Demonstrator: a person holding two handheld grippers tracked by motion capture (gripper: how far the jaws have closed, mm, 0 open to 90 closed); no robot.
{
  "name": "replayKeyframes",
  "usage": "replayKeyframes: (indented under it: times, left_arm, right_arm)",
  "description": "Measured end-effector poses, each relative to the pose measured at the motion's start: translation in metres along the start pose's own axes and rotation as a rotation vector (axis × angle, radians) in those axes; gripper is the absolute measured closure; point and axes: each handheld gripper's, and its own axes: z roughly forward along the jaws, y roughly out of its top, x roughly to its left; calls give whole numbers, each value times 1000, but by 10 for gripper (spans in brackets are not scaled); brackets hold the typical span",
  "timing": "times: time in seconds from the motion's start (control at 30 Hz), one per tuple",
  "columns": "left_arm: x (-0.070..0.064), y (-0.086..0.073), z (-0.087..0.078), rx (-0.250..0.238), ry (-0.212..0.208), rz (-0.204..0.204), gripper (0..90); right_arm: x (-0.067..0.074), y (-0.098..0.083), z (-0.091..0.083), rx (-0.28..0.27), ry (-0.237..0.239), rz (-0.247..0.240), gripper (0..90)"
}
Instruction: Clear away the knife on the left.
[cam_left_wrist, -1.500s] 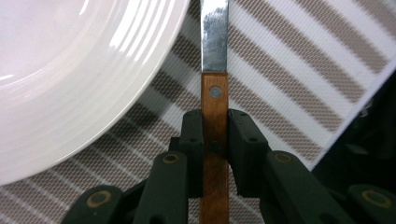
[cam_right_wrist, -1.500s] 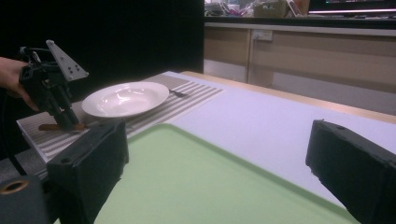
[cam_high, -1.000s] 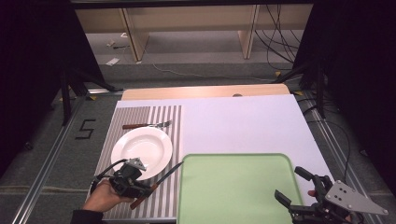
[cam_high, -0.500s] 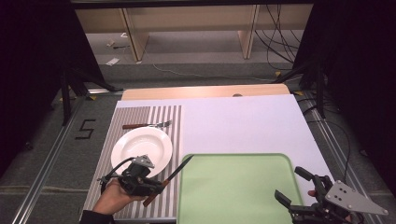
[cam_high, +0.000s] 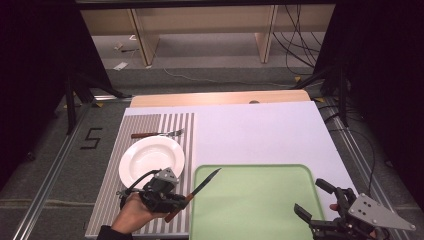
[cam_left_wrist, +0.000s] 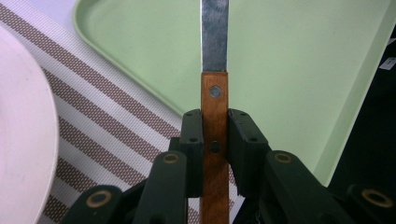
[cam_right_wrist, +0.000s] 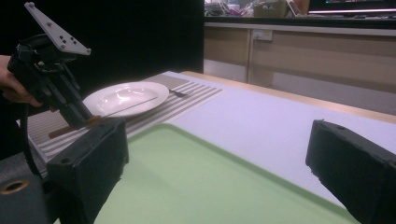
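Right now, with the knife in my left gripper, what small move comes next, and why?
Probably carry it a little further over the green tray and lower it. The left gripper is clamped on the wooden handle of the knife, whose blade tip already reaches over the tray's near left corner while the handle hangs above the striped mat. The right gripper waits open at the tray's right edge.

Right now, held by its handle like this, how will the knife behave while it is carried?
The knife looks stiff: its blade runs straight, without sag. It probably stays put, since the left gripper clamps the flat wooden handle on both sides. It may pivot a little, because the grip is narrow and the blade reaches far out over the tray.
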Motion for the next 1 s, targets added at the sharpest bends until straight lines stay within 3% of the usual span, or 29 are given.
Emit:
replayKeyframes:
  times: [0.5,0.77,1.0]
  left_arm:
    - [-25,18,21,34,-33,16,767]
    - [-36,28,36,64,-61,48,767]
    - [-40,32,45,81,-75,34,766]
  right_arm:
    - [0,0,0,0,1,-1,68]
    - [0,0,0,1,2,1,67]
    - [0,0,0,2,3,1,67]
